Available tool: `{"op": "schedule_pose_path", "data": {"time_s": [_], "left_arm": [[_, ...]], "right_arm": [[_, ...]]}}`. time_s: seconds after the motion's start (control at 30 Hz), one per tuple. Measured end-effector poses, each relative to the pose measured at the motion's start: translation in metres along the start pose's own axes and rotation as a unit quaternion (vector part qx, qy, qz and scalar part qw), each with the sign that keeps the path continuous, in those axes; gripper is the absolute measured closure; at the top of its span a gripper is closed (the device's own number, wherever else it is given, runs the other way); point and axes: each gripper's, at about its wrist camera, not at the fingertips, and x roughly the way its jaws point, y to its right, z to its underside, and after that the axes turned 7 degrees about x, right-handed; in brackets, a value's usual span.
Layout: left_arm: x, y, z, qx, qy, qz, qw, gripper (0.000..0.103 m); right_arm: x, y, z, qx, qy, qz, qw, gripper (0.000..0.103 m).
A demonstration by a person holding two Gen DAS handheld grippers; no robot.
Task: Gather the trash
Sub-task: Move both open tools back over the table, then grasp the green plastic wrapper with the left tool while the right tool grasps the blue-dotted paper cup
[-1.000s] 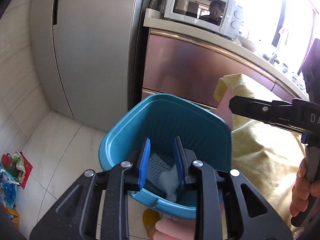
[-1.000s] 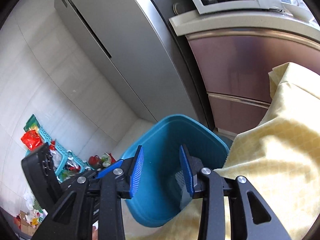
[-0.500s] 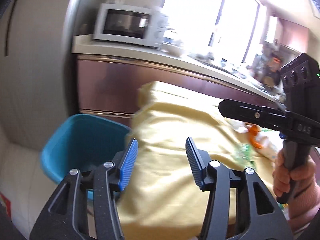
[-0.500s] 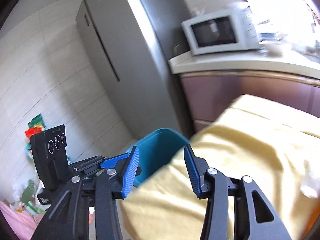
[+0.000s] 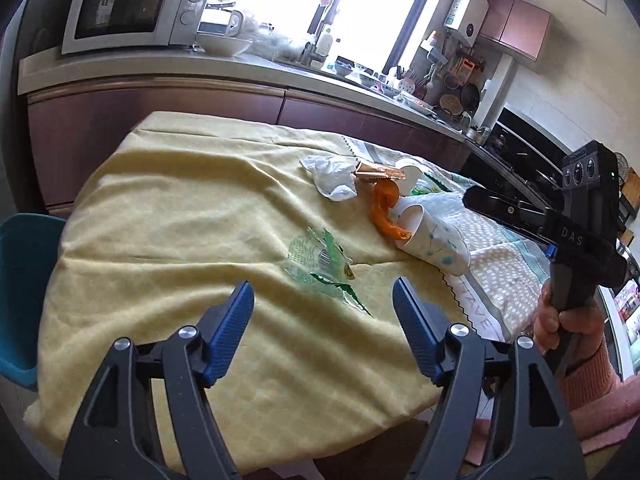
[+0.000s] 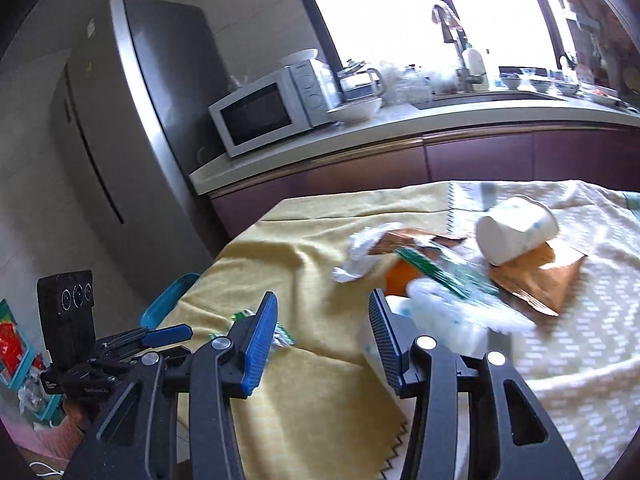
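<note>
Left wrist view: the left gripper point(image 5: 322, 306), its jaws just opened wide with nothing between them, hovers over the yellow cloth point(image 5: 168, 216); beyond it on that cloth lie a green clear wrapper point(image 5: 320, 260), crumpled tissue point(image 5: 330, 174), orange peel point(image 5: 384, 216) and a tipped paper cup point(image 5: 434, 242). "DAS" marks the other tool, "HAVE" the cloth's right-hand neighbour. Right wrist view: the right gripper point(image 6: 324, 326), parted and empty, shows a brown packet point(image 6: 540, 276) on the far cloth and the blue bin point(image 6: 168, 300) left of the yellow cloth.
</note>
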Motion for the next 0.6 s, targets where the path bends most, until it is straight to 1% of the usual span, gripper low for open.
{"op": "schedule_pose_path", "data": {"time_s": [0.1,0.23,0.3,0.4,0.5,0.57,0.6], "left_arm": [[0.016,-0.001,-0.001,-0.012,-0.022,0.006,0.9997,0.03],[0.032,-0.003,-0.006,-0.028,-0.04,0.011,0.9988,0.03],[0.038,-0.003,-0.007,-0.035,-0.046,0.009,0.9983,0.03],[0.044,-0.006,-0.009,-0.049,-0.054,0.007,0.9973,0.032],[0.048,-0.011,-0.01,-0.068,-0.059,0.016,0.9958,0.039],[0.051,-0.014,-0.01,-0.079,-0.06,0.022,0.9948,0.05],[0.053,-0.015,-0.011,-0.083,-0.061,0.025,0.9944,0.053]], "right_arm": [[-0.011,0.032,0.007,0.027,0.002,0.028,0.999,0.058],[-0.01,0.053,0.017,0.057,-0.004,0.043,0.997,0.058],[-0.003,0.059,0.021,0.071,-0.014,0.042,0.996,0.057],[0.007,0.067,0.029,0.095,-0.03,0.029,0.995,0.057],[0.012,0.07,0.035,0.111,-0.036,0.009,0.993,0.058],[0.014,0.068,0.037,0.117,-0.033,-0.001,0.993,0.058],[0.015,0.068,0.038,0.121,-0.035,-0.008,0.992,0.059]]}}
